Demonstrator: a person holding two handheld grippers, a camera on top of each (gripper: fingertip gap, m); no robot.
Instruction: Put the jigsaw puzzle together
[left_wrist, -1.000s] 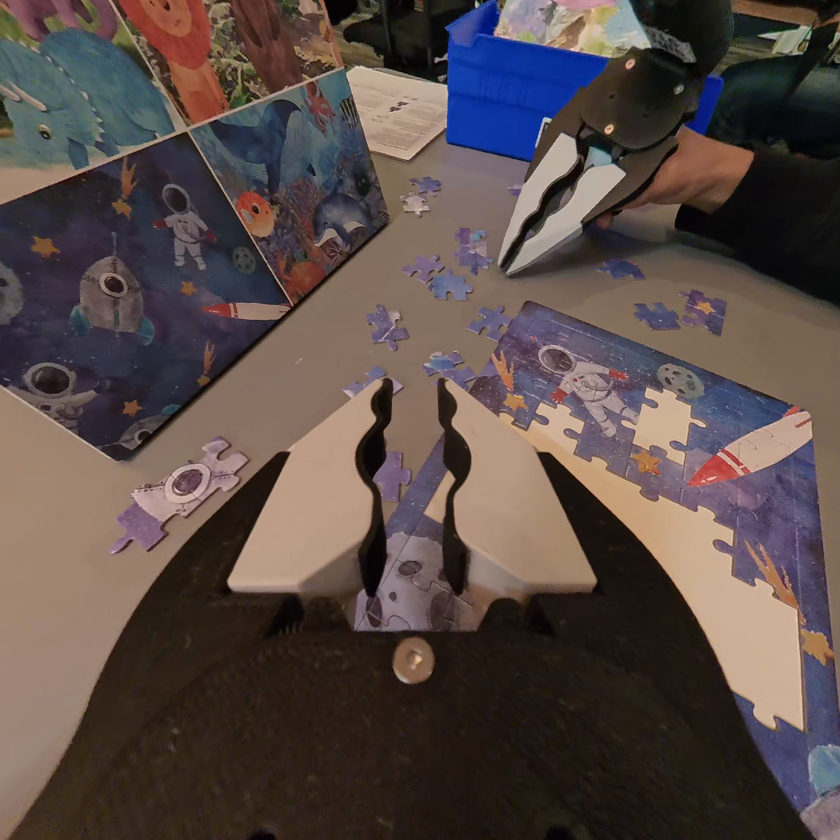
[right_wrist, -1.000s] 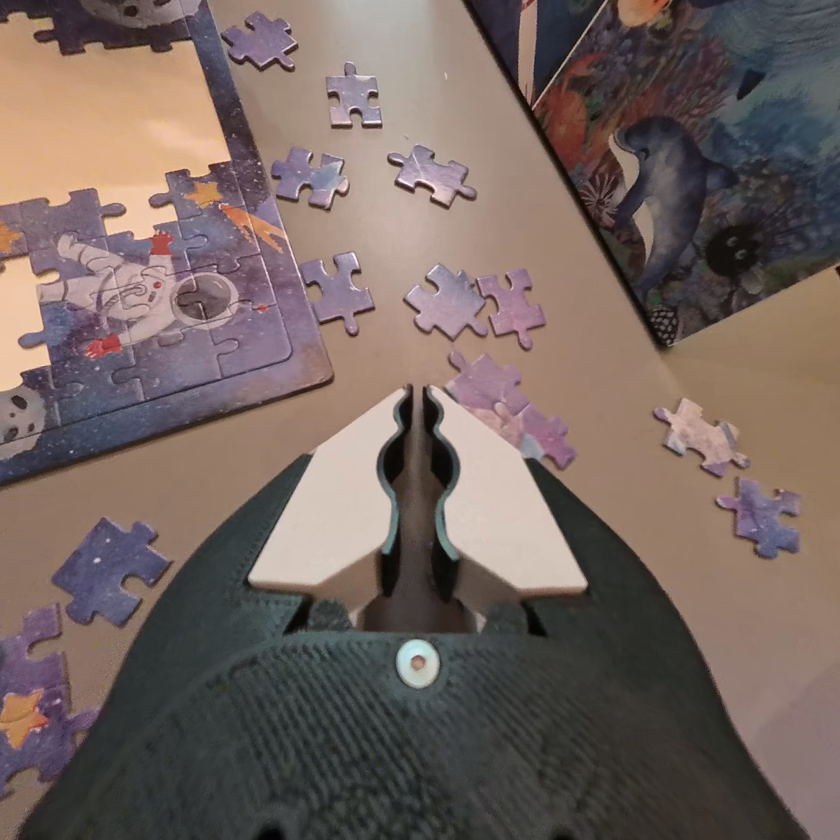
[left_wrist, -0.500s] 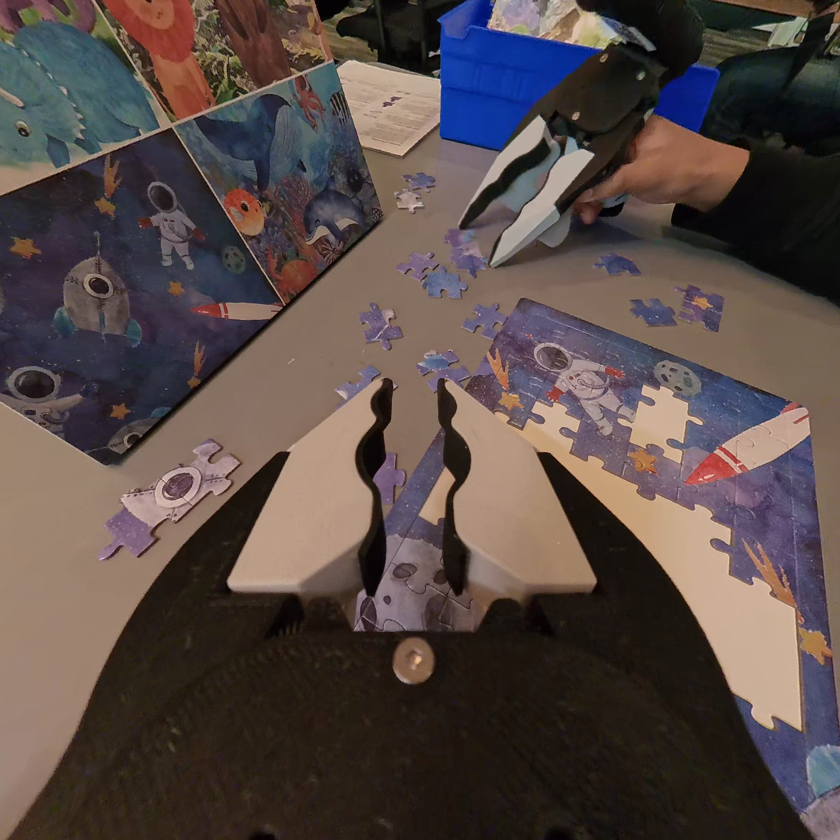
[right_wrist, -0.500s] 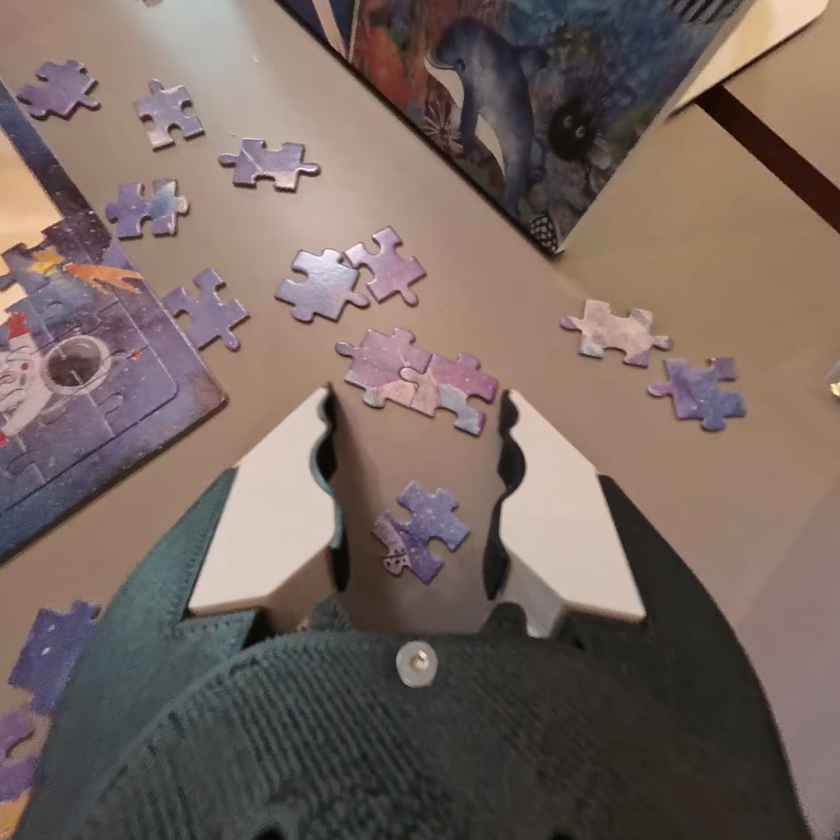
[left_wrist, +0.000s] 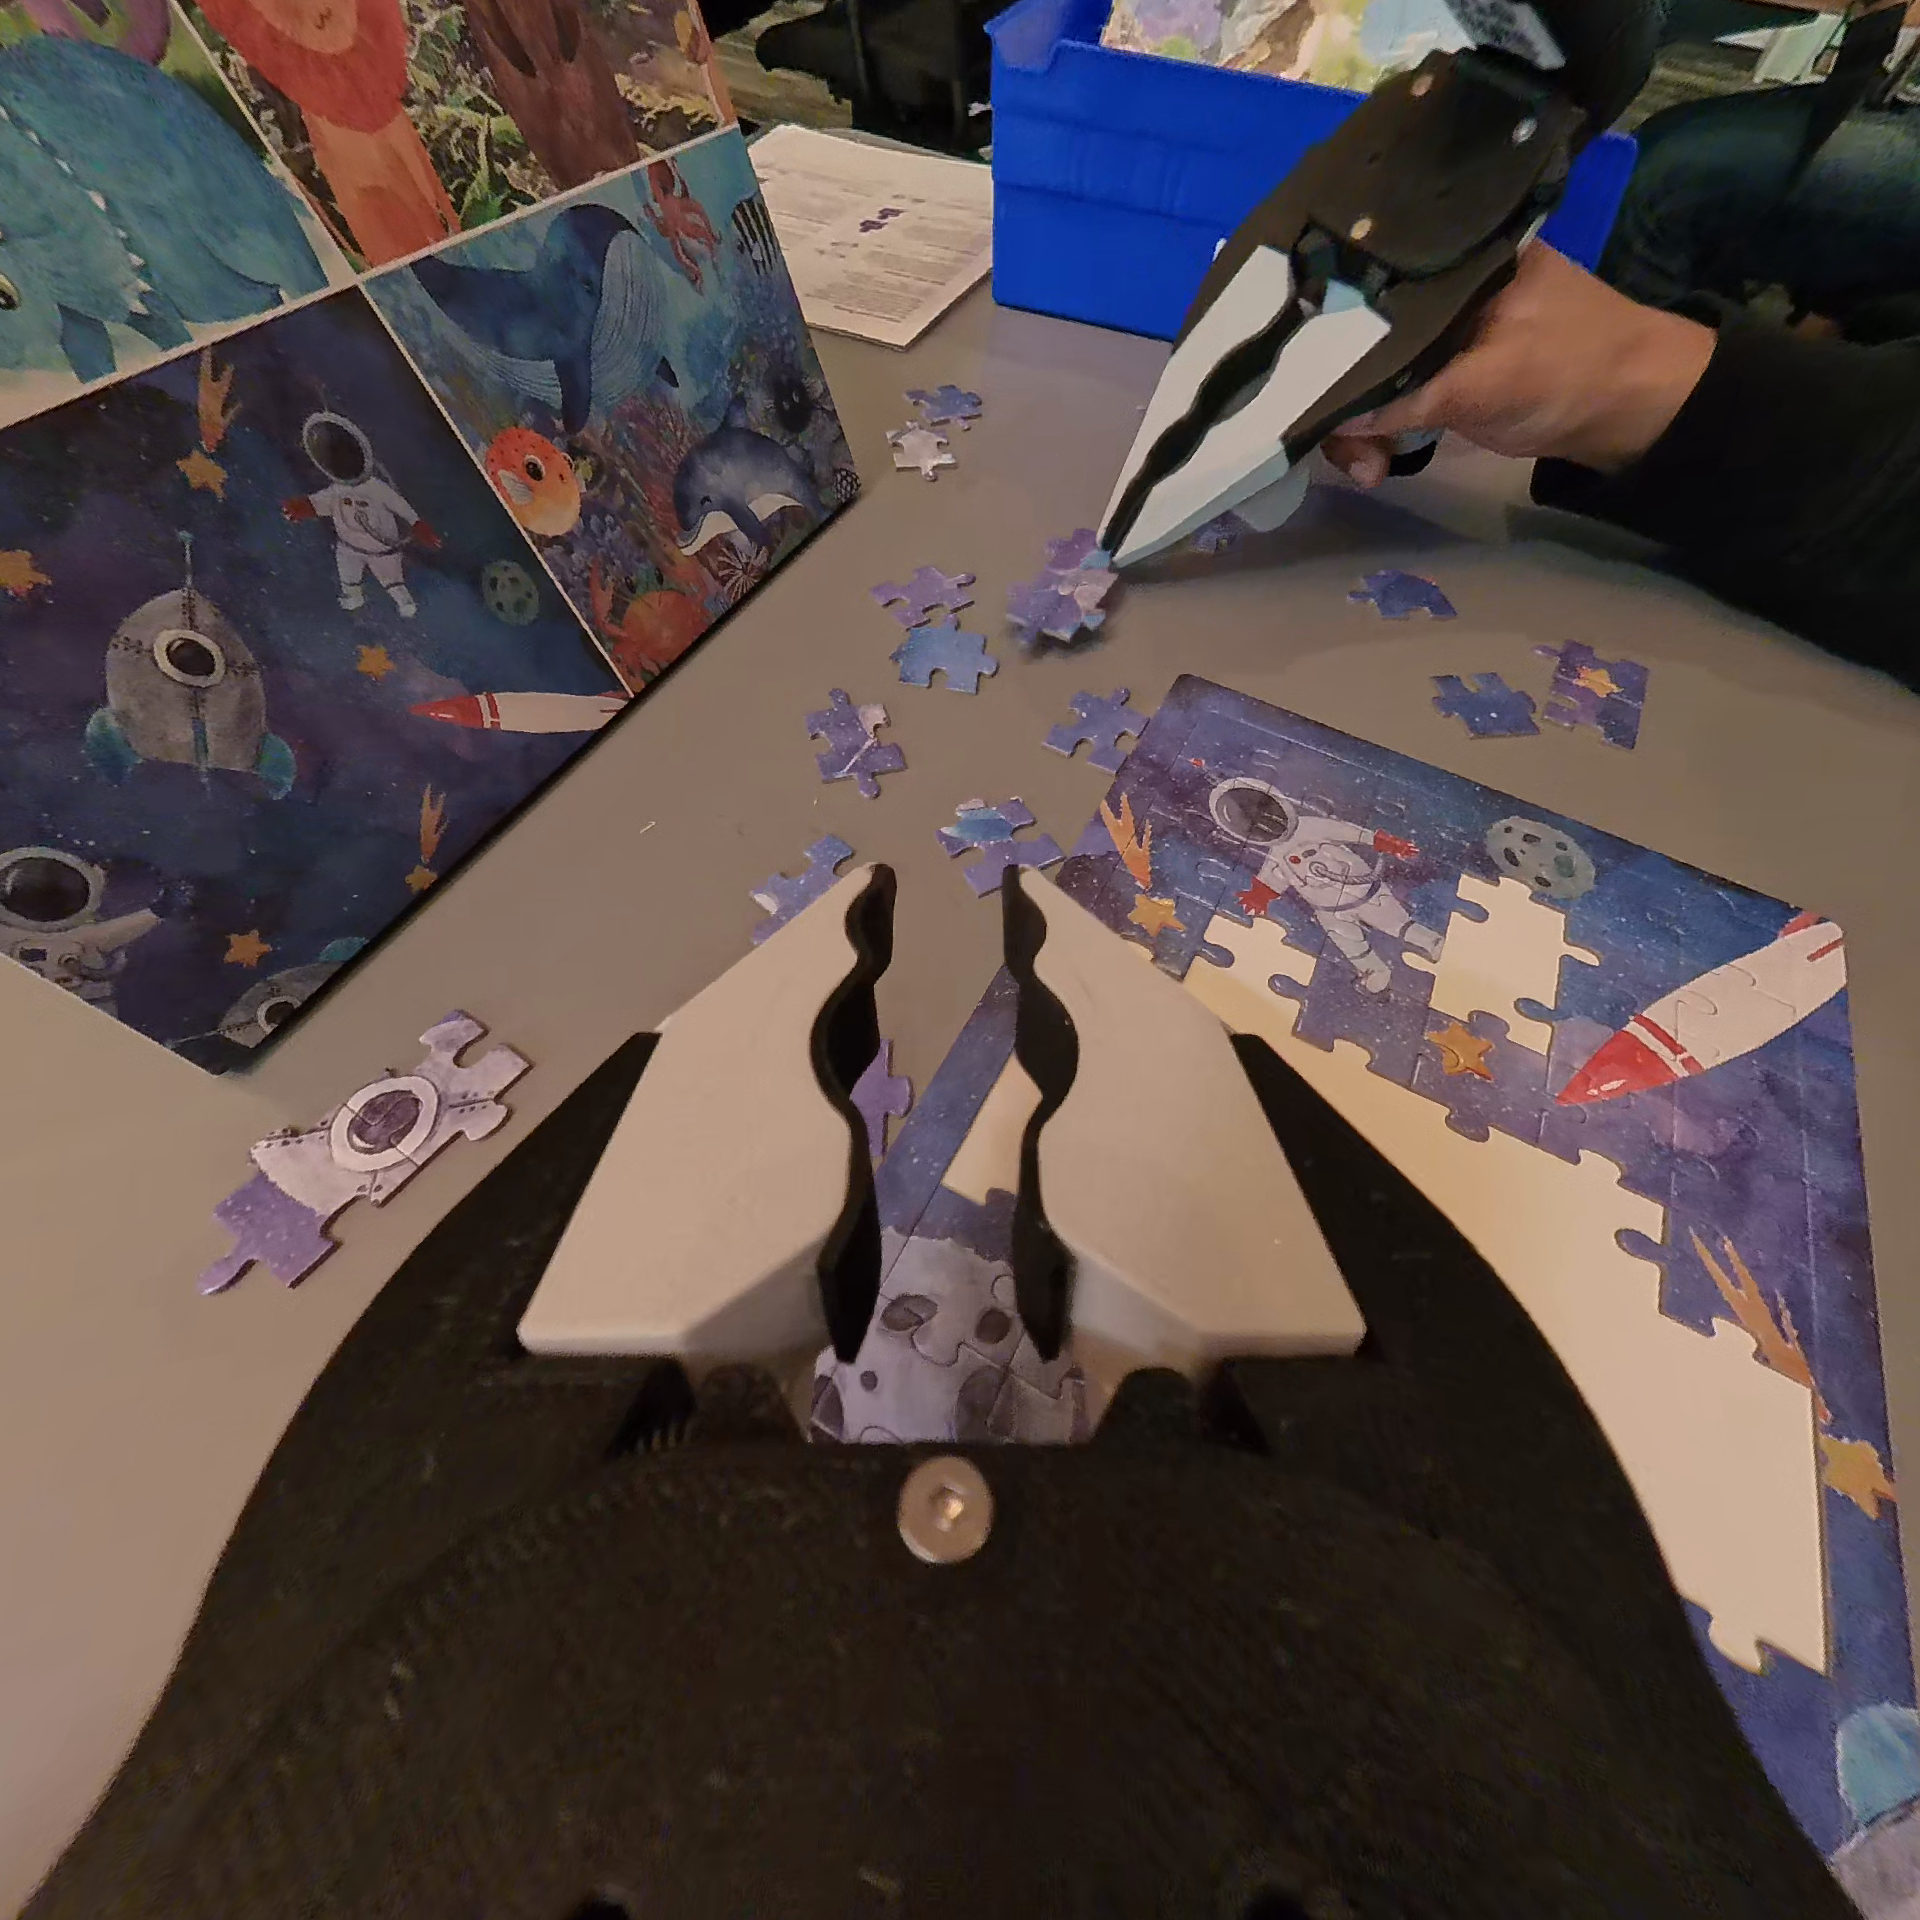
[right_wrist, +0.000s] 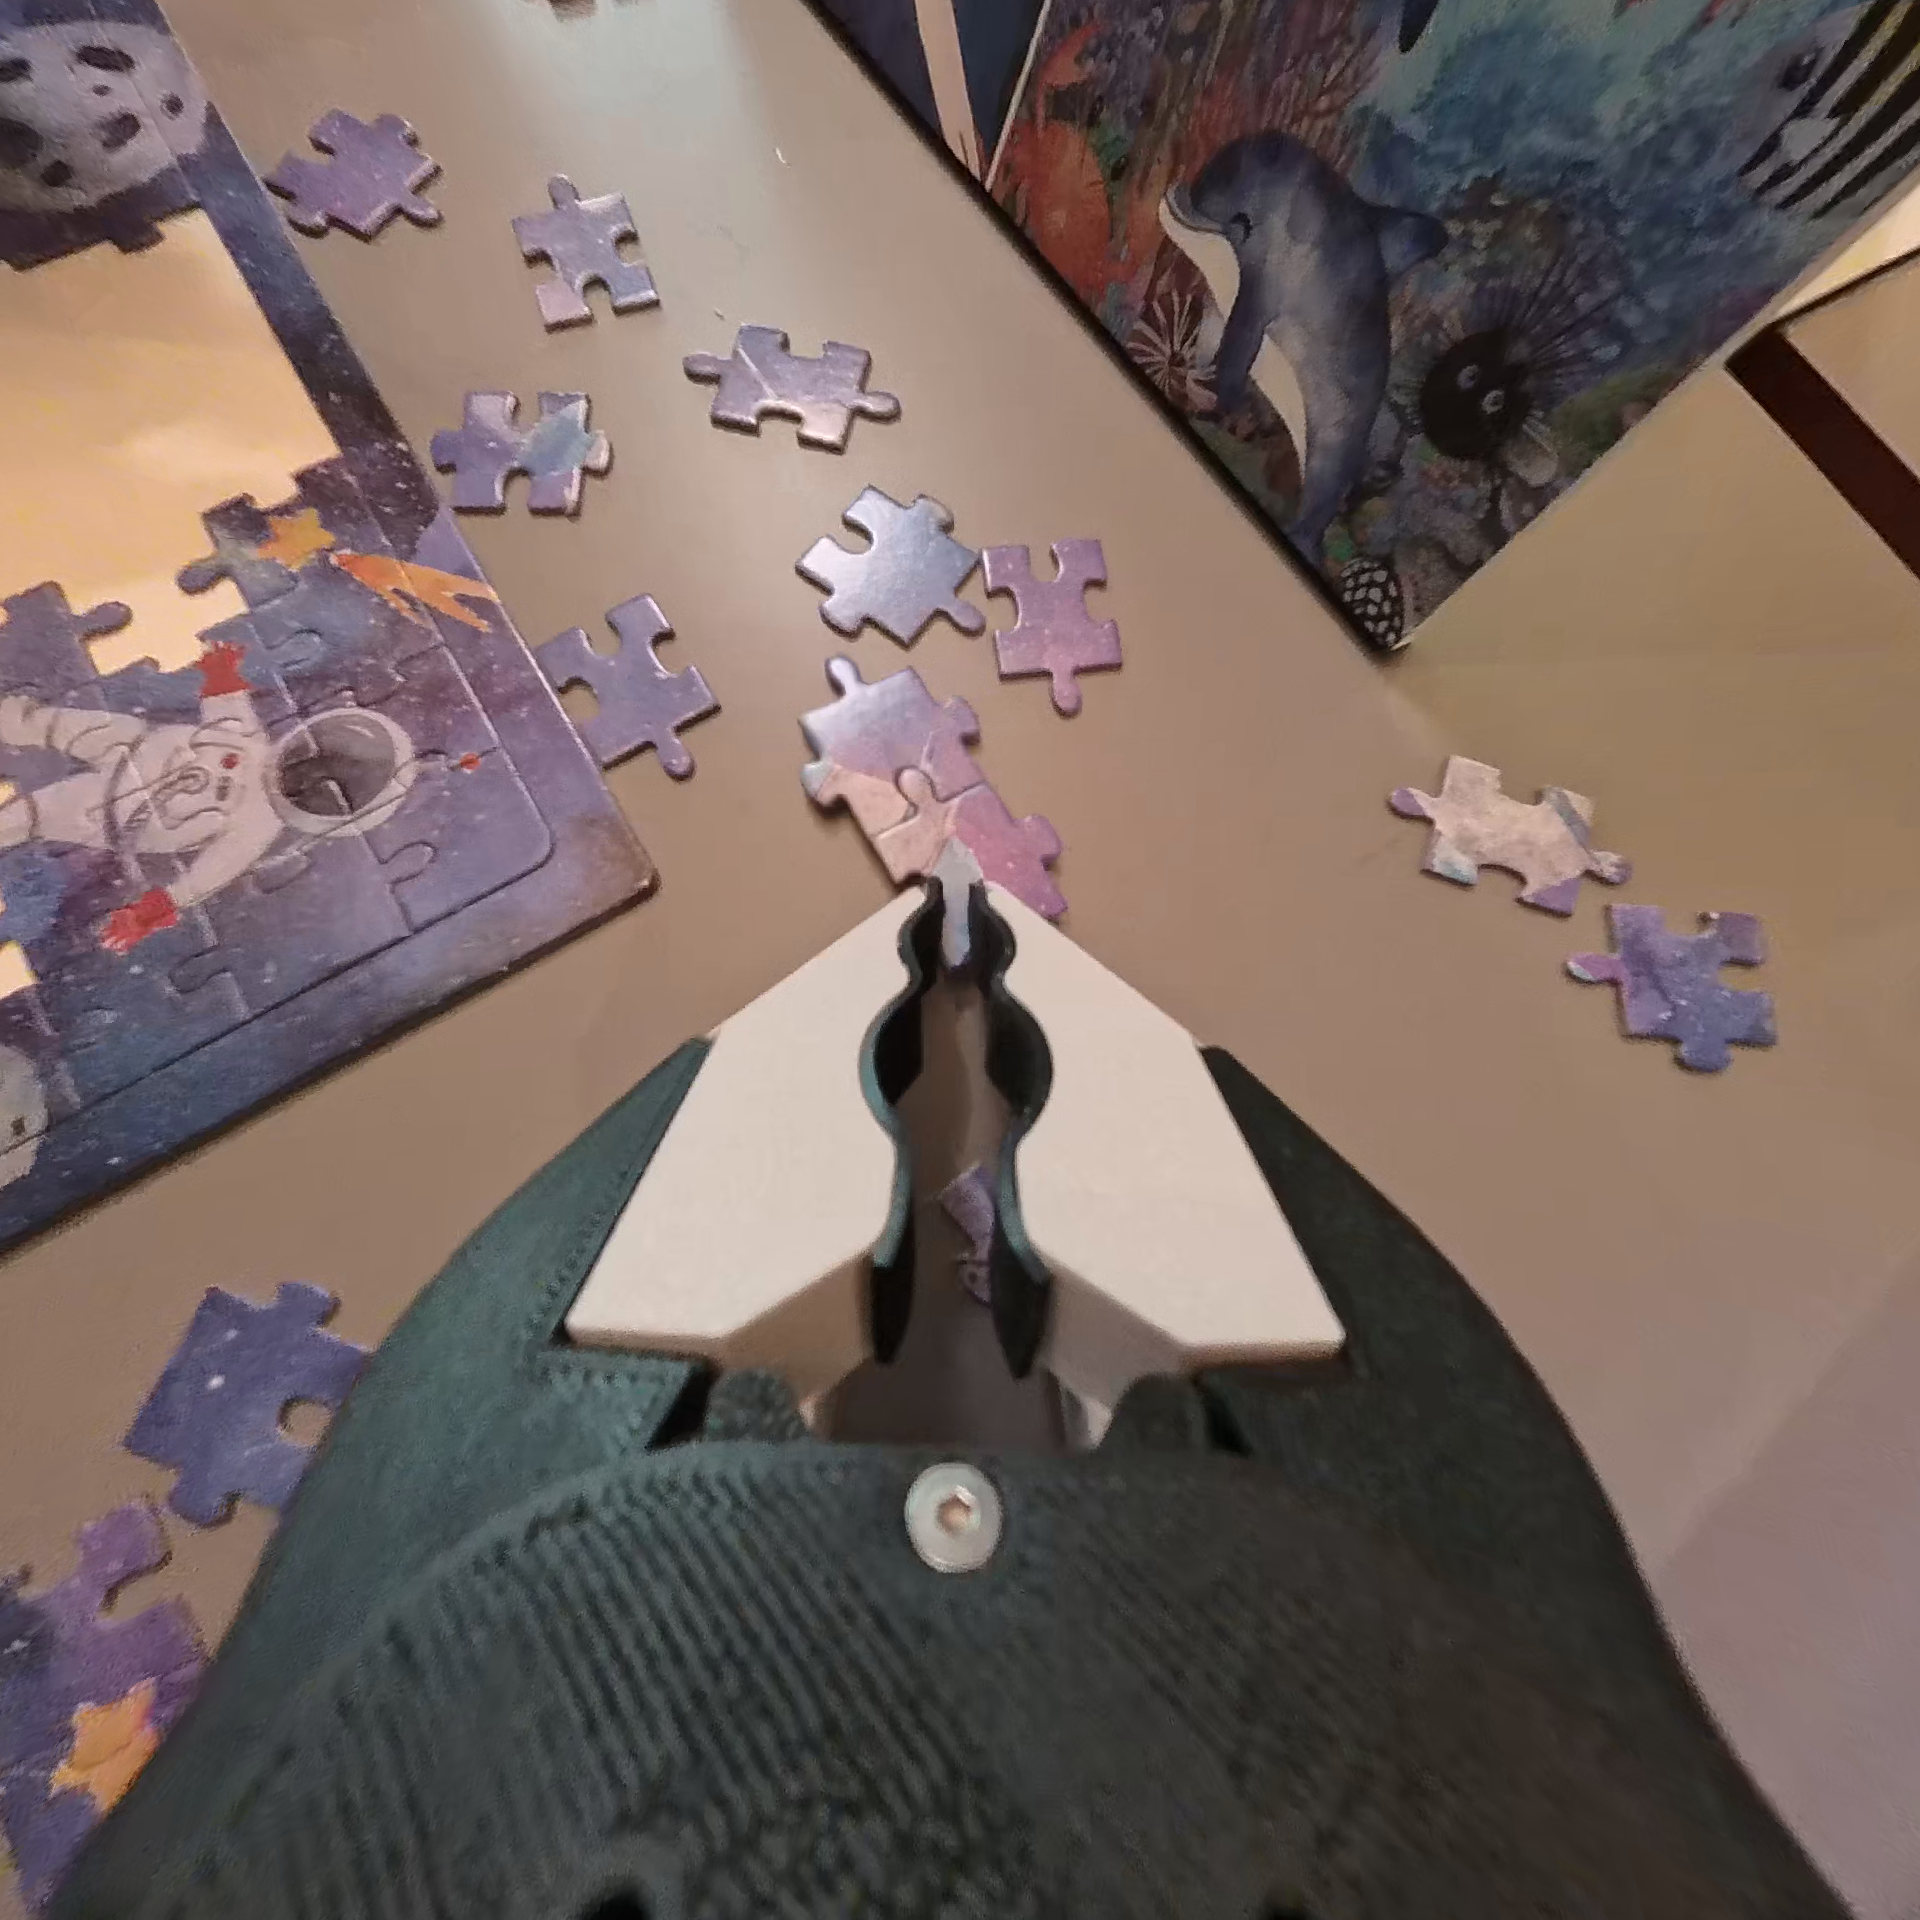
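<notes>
**Item 1. Right tool (right_wrist: 961, 904).** Change noted: half a second ago its fingers stood wide apart above the counter (left_wrist: 623, 883). They are now closed to a sliver, pinching the pale-blue near corner of a joined pair (right_wrist: 914, 769) of purple puzzle pieces. The rest of the pair lies on or just above the counter beyond the tips, between the puzzle tray (left_wrist: 1403, 1195) and the picture board (left_wrist: 312, 571). A hand (left_wrist: 1538, 374) grips the tool body.

**Item 2. Left tool (left_wrist: 940, 883).** Unchanged: a narrow gap between the fingers, nothing between them. It hangs over the near left corner of the puzzle tray, well apart from the right tool.

**Item 3. Puzzle tray.** One, lying flat and partly filled. Border, astronaut and rocket are in place, with cream backing bare in the middle.

**Item 4. Loose pieces (left_wrist: 945, 655).** About a dozen single blue-purple pieces are scattered on the counter around the tray's far corner. The exact count is uncertain, as some are partly hidden by the tools.

**Item 5. Joined groups.** Two clear: the pinched pair, and a porthole cluster (left_wrist: 374, 1132) left of the left tool.

**Item 6. Other.** One picture board, one blue bin (left_wrist: 1091, 187), one paper sheet (left_wrist: 883, 229).
</notes>
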